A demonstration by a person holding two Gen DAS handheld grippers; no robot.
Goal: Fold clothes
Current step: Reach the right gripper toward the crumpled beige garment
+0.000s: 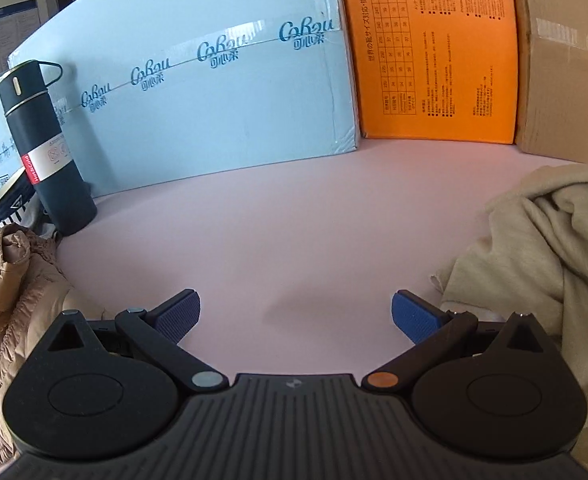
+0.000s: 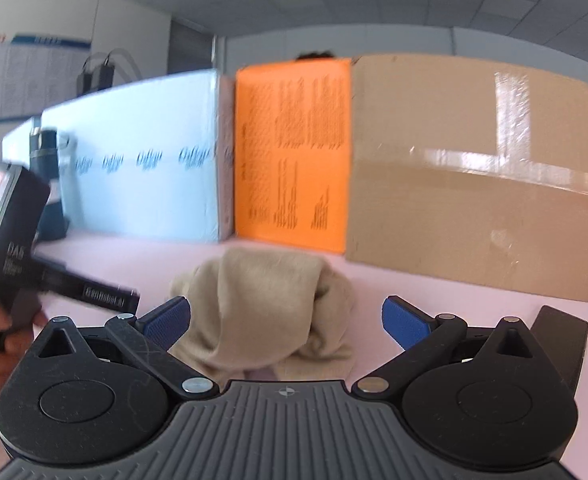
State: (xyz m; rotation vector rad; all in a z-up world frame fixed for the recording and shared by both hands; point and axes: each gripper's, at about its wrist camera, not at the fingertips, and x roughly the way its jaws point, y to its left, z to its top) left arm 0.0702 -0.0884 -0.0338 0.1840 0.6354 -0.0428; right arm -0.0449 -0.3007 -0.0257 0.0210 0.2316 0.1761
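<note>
The left tool [image 1: 295,316] sits at the bottom centre of its view with its blue pads [image 1: 178,316] spread wide, nothing between them, only bare pink desk [image 1: 286,236] showing in the gap. Just right of it, filling the right edge of the frame, lies a crumpled beige garment [image 1: 541,272]. At the lower left edge a tan quilted jacket [image 1: 10,300] is bunched up. Above that jacket, a dark flask [image 1: 44,148] stands upright on the desk, with a small dark box just to its left. Behind it, a pale blue carton [image 1: 198,92] stretches across the upper frame, next to an orange box [image 1: 433,52] and a brown cardboard box [image 1: 565,68] at the upper right.

The right tool [image 2: 286,320] is likewise spread apart at the bottom centre of its own, somewhat blurred view, gripping nothing. The beige garment [image 2: 266,312] is heaped on the desk [image 2: 433,292] in the middle of the frame, seen between the two blue pads [image 2: 403,326]; whether the pads touch the cloth cannot be told. Only this view shows the left tool [image 2: 34,276] from outside, as a black body at the left edge, held by the person's left hand [image 2: 2,336]. It also shows a dark flat object [image 2: 559,340] at the lower right. The quilted jacket appears in the left view alone.
</note>
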